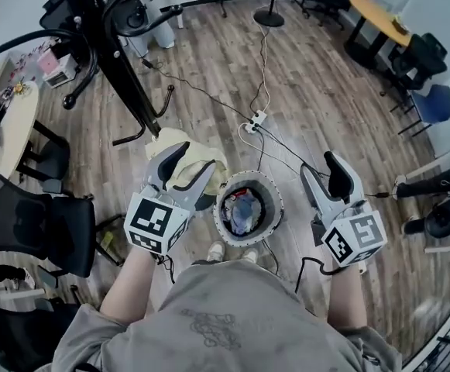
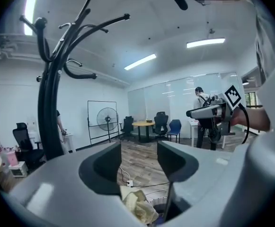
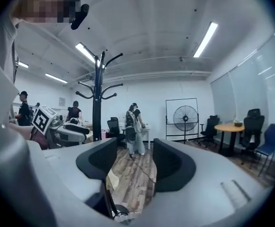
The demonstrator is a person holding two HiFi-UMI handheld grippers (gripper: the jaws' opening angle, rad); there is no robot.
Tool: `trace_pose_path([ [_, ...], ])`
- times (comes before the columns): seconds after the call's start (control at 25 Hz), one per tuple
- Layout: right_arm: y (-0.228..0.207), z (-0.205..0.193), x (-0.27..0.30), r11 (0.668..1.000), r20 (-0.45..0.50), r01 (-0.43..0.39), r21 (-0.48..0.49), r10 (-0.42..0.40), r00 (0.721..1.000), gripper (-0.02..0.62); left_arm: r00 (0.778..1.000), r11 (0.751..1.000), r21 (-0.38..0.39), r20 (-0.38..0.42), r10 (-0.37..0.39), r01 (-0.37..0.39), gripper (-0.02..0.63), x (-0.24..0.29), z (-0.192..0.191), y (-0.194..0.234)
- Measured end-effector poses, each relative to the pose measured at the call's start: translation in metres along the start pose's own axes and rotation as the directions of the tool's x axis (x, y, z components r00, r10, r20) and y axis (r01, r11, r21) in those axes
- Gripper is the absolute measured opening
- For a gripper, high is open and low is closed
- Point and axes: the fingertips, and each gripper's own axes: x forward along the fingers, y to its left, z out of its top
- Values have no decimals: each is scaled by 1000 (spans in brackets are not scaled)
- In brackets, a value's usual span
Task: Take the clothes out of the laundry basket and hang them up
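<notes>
The round white laundry basket (image 1: 226, 189) stands on the wood floor in front of my feet, with blue and red clothes (image 1: 244, 208) inside. A cream-yellow cloth (image 1: 199, 153) lies on the floor against the basket's left side; it also shows below the jaws as the cloth (image 2: 139, 207) in the left gripper view. The black coat stand (image 1: 108, 49) rises at the upper left. My left gripper (image 1: 184, 169) hovers open over the cloth, holding nothing. My right gripper (image 1: 325, 175) is open and empty, to the right of the basket. Both point level across the room.
A white power strip (image 1: 255, 120) with cables lies on the floor beyond the basket. Black office chairs (image 1: 50, 223) stand at the left, a round wooden table (image 1: 379, 18) and a blue chair (image 1: 434, 103) at the upper right. A person (image 3: 133, 126) stands far off.
</notes>
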Motion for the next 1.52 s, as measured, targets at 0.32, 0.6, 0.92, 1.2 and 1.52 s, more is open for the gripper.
trace_pose_path([
  [0.32,-31,-19,-58,989,-19,145,26,-145,989,264,992,991,31,9,-127,127,239,43,5,-43],
  [0.6,-48,-34,-72,978,-51,198,59,-195,979,263,982,981,43,-8,-191,191,239,67,3,-69],
  [0.92,-51,-53,-65,972,-95,210,105,-201,975,262,977,977,42,-57,-208,210,238,75,-13,-78],
  [1.2,-53,-113,-34,963,-209,207,174,-169,963,262,957,976,10,-199,-210,216,239,109,-72,-98],
  [1.52,-60,-206,-8,934,-357,242,262,-139,924,259,913,975,9,-351,-206,224,239,138,-149,-103],
])
